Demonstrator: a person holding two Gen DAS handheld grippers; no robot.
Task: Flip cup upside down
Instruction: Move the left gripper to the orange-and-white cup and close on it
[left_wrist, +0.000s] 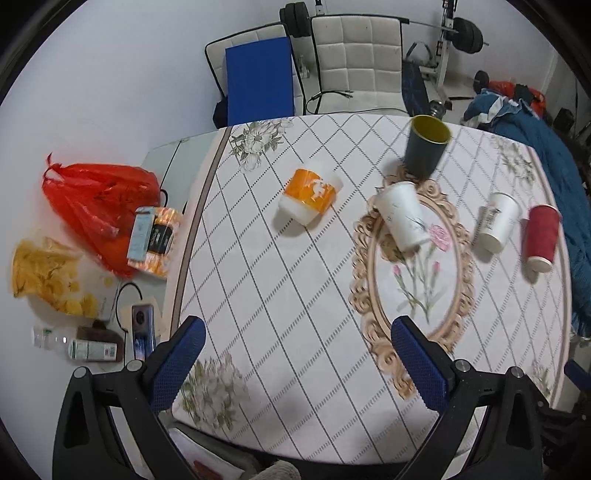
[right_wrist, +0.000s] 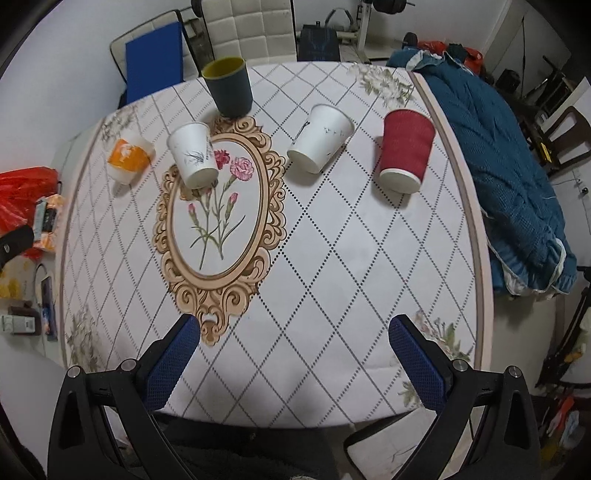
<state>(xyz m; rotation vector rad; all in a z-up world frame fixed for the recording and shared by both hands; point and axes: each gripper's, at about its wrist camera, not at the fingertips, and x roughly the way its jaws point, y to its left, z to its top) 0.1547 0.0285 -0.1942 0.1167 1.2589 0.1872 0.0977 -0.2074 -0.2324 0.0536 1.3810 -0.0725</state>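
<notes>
Both claws hang wide apart and empty above the near edge of the bench (right_wrist: 332, 258): your left claw (left_wrist: 295, 365) toward the bench's left side, your right claw (right_wrist: 295, 358) nearer its middle. Neither touches a cup.

The one cup that stands mouth up is the dark cup (right_wrist: 229, 86) with the yellow inside, at the far side of the bench just beyond the top of the printed oval frame. That is likely the one to flip. From the left wrist view it sits at (left_wrist: 424, 146), far and to the right.

The other four appear to rest mouth down already: the white cup (right_wrist: 194, 155) just in front of the dark one, a second white cup (right_wrist: 319, 138), the red cup (right_wrist: 406, 151) toward the blue blanket (right_wrist: 517, 166), and the orange-banded cup (right_wrist: 129, 158) at the left.

To do it well, reach over or beside the near white cup without knocking it; it stands close in front. Bring the pads to either side of the dark cup's wall about mid-height, close gently since the cup may be light, and lift clear before you roll your wrist. Set the rim down flat on a bare patch, well apart from its neighbours. The right claw seems better placed for this.
</notes>
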